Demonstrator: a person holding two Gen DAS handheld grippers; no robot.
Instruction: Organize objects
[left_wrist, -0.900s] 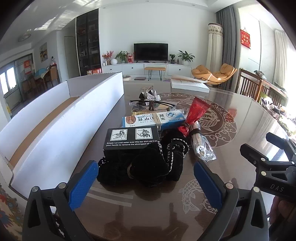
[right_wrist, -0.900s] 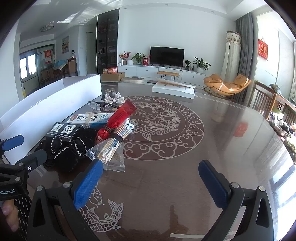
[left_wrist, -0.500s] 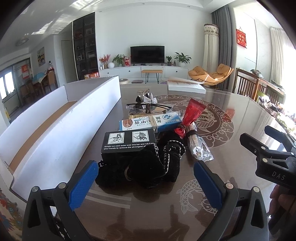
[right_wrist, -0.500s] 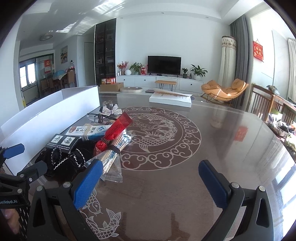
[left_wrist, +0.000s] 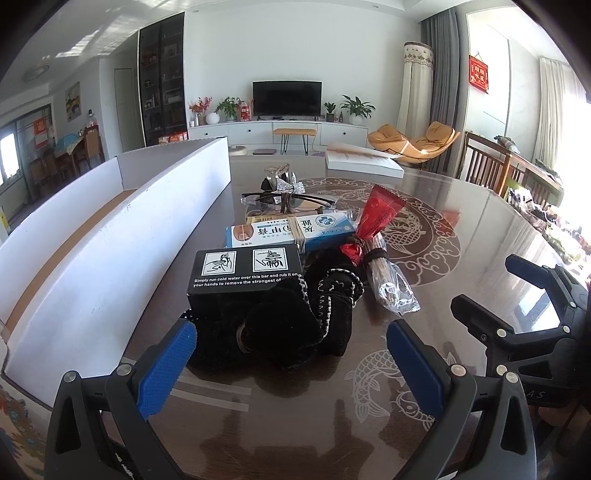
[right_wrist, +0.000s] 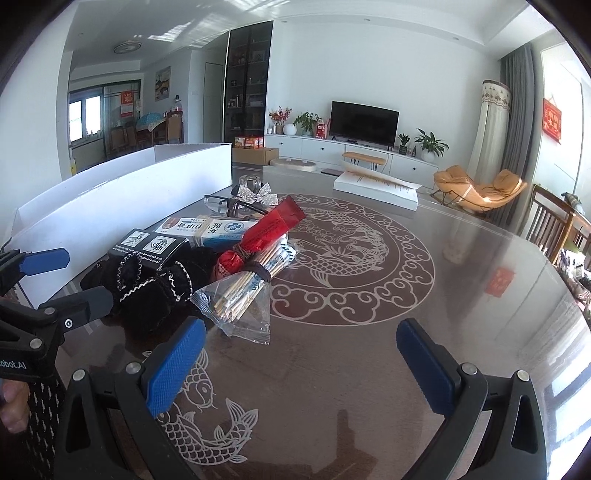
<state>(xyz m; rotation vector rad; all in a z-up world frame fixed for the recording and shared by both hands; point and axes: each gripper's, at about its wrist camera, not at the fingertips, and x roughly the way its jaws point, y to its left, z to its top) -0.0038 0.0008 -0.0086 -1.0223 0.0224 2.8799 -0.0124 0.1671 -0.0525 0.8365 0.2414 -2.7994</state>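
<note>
Objects for sorting lie in a row on the glass table (left_wrist: 461, 295) beside a long white box (left_wrist: 110, 251). Nearest the left gripper (left_wrist: 291, 354) is a black cloth (left_wrist: 295, 317) with white stitched edges, and a black carton (left_wrist: 245, 271) rests partly on it. Behind the carton lies a blue-and-white carton (left_wrist: 291, 232), then glasses (left_wrist: 284, 199) and a silver bow (left_wrist: 284, 184). Just right of the cloth lies a bag of sticks (right_wrist: 240, 291), tied at the middle, with a red wrapper (right_wrist: 273, 225) on top. The left gripper hovers just short of the cloth, jaws spread wide, nothing between them. The right gripper (right_wrist: 303, 362) hangs over bare table to the right of the pile, jaws equally wide and empty. A flat white box (right_wrist: 376, 188) sits at the table's far side.
</note>
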